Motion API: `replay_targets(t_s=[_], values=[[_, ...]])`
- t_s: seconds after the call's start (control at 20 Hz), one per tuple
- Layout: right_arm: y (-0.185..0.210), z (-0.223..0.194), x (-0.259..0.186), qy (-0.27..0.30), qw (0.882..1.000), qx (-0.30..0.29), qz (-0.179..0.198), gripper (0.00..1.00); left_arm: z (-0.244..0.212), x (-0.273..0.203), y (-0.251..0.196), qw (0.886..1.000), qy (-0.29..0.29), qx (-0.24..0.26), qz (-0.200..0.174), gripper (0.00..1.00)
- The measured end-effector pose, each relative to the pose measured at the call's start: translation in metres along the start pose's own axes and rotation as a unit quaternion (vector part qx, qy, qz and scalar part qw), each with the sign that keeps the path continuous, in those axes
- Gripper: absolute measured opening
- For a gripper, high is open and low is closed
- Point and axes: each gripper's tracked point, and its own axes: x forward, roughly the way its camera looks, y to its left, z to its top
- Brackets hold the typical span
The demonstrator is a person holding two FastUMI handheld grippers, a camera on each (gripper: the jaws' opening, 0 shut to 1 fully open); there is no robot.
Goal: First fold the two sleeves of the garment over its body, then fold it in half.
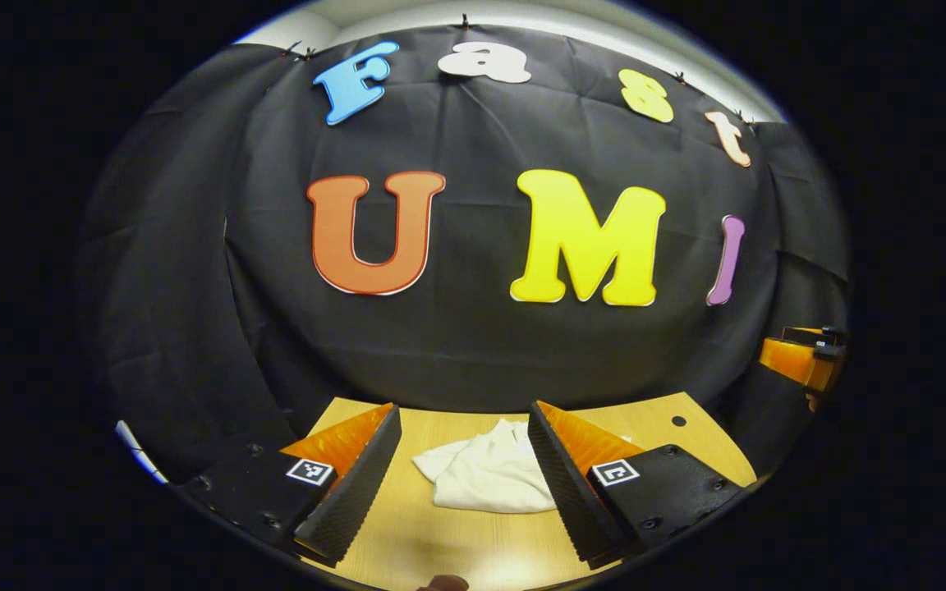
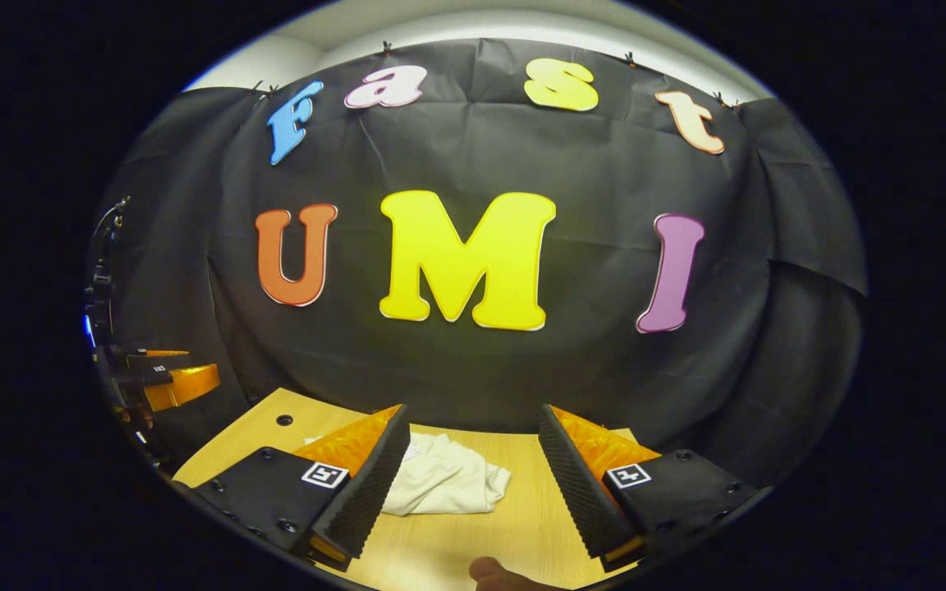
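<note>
**Garment Crumpled, Both Grippers Raised and Empty**

While both tools hang above the wooden table (image 1: 670, 435), neither has contact with the work. The left gripper (image 1: 463, 480) stands with its jaws spread wide and nothing between them; the right gripper (image 2: 473, 484) is likewise wide open and carries nothing.

Location of the work: the white garment (image 1: 485, 476) lies on the table ahead of and below the left gripper, framed in the gap between its fingers and nearer the right-hand one. From the right gripper the same garment (image 2: 440, 484) lies ahead and toward its left-hand finger, which covers part of it.

Orientation: the garment is bunched in a heap, not spread flat. Its long axis cannot be fixed with confidence; from the left gripper view the heap appears to run from near-left to far-right, rising to a peak at the far end. Sleeves, collar and hem cannot be told apart.

Risks, in my judgement:
- Pinching a random fold would lift several layers together, because no sleeve is exposed.
- Folding before flattening would trap creases and give an uneven half-fold.
- Dragging the light cloth could slide the whole heap toward the table's edge.
</note>
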Motion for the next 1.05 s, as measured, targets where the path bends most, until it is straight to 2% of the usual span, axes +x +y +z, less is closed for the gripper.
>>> replay_targets(t_s=[0.15,0.2,0.3,0.4,0.5,0.65,0.7,1.05], values=[[0.006,-0.002,-0.040,-0.031,0.999,-0.017,-0.016,0.95,0.007,-0.043,-0.012,1.000,-0.017,0.018,0.012,0.98],[0.013,-0.004,-0.051,-0.037,0.999,-0.021,-0.018,0.98,0.002,-0.059,-0.013,1.000,-0.015,0.019,0.011,0.98],[0.027,-0.008,-0.072,-0.050,0.999,-0.013,-0.012,0.98,-0.008,-0.081,-0.023,1.000,-0.012,0.019,-0.004,0.98],[0.044,-0.019,-0.090,-0.050,0.999,0.001,-0.003,0.98,-0.012,-0.097,-0.023,1.000,-0.013,0.001,0.000,0.98],[0.057,-0.028,-0.095,-0.041,0.999,0.002,0.004,0.98,-0.012,-0.111,-0.026,1.000,-0.025,-0.018,-0.005,0.98],[0.072,-0.031,-0.095,-0.035,0.999,0.010,0.008,0.98,-0.006,-0.113,-0.016,0.999,-0.044,0.001,0.002,0.98],[0.075,-0.036,-0.095,-0.029,0.999,0.013,0.011,0.96,-0.006,-0.114,-0.015,0.999,-0.043,0.000,0.003,0.98],[0.094,-0.040,-0.095,-0.024,0.999,-0.001,0.022,0.98,-0.022,-0.114,-0.008,1.000,-0.023,-0.016,0.000,0.98]])
